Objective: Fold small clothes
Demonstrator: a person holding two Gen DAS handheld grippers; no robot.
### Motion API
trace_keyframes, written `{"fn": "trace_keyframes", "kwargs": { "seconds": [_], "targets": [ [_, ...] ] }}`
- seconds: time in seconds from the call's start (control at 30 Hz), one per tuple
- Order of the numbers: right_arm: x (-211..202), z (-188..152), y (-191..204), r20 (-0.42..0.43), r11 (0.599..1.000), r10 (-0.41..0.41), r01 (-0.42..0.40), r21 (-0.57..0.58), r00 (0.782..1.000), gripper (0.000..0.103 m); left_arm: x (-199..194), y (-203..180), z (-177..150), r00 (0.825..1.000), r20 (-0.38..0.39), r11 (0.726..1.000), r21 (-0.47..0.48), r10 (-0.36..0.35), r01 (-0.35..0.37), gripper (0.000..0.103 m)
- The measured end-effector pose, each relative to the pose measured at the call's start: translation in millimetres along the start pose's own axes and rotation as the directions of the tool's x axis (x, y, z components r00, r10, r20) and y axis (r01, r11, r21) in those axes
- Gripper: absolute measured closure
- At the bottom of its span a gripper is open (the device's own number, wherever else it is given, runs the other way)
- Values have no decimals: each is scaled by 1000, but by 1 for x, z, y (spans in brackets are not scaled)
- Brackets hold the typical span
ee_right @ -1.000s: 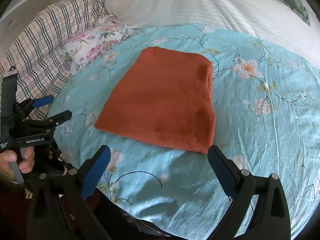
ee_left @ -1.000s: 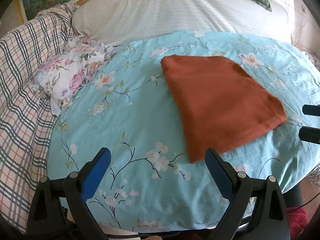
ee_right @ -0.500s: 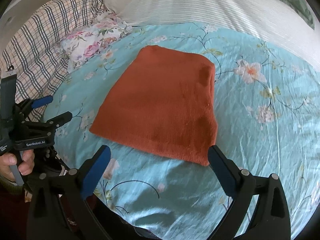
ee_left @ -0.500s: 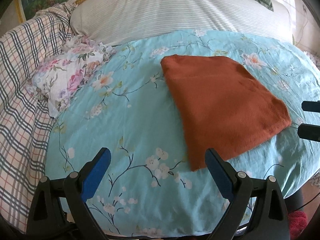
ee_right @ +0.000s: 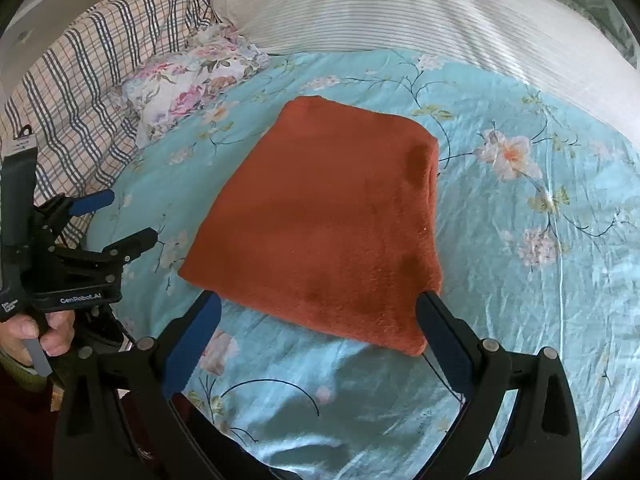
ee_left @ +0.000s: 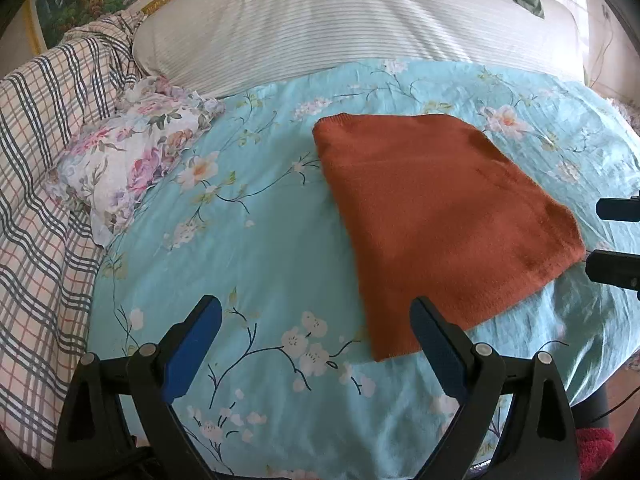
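Observation:
A rust-orange folded garment [ee_left: 432,216] [ee_right: 328,232] lies flat on the turquoise floral bedspread [ee_left: 256,248] [ee_right: 520,280]. My left gripper [ee_left: 316,340] is open and empty, low over the bedspread, its right finger by the garment's near-left corner. My right gripper [ee_right: 318,328] is open and empty, its jaws spread just short of the garment's near edge. The left gripper [ee_right: 114,218] also shows at the left of the right wrist view, held by a hand [ee_right: 36,332]. The right gripper's fingertips [ee_left: 616,236] poke in at the right edge of the left wrist view.
A floral cushion [ee_left: 128,160] [ee_right: 192,80] lies left of the garment. A plaid blanket [ee_left: 36,184] [ee_right: 88,80] covers the left side. A white striped pillow [ee_left: 320,28] [ee_right: 400,8] spans the back. The bed's near edge runs just under both grippers.
Both grippers have moved forward toward the garment, which now fills more of each view. The right gripper's jaws have come close to its near edge. Neither gripper has shut.

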State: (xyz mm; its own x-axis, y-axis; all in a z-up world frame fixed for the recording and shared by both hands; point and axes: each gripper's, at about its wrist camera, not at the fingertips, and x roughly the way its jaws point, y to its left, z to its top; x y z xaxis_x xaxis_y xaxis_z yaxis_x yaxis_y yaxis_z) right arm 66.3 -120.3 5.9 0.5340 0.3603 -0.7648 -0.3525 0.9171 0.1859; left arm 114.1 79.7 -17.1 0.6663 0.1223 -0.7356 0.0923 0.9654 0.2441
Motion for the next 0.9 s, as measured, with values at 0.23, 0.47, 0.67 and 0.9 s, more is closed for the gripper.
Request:
{"fn": "trace_keyframes", "kwargs": {
  "seconds": [0.23,0.47,0.67,0.9],
  "targets": [
    [1,0,0,-5,1000,3,-3,-5,1000,5,0,-2,1,1000,4,1000,12,-7,6,8],
    [-2,0,1,8,1000,1,-1,1,1000,5,0,-5,1,1000,2,1000,15,-11,11,8],
    [-3,1,2,6,1000,0,0,-5,1000,5,0,-6,1,1000,0,1000,15,-10,10,7],
    [-4,3,3,11,1000,5,-5,-17,1000,5,-2,-6,1,1000,1,1000,10,-12,12,8]
  ]
}}
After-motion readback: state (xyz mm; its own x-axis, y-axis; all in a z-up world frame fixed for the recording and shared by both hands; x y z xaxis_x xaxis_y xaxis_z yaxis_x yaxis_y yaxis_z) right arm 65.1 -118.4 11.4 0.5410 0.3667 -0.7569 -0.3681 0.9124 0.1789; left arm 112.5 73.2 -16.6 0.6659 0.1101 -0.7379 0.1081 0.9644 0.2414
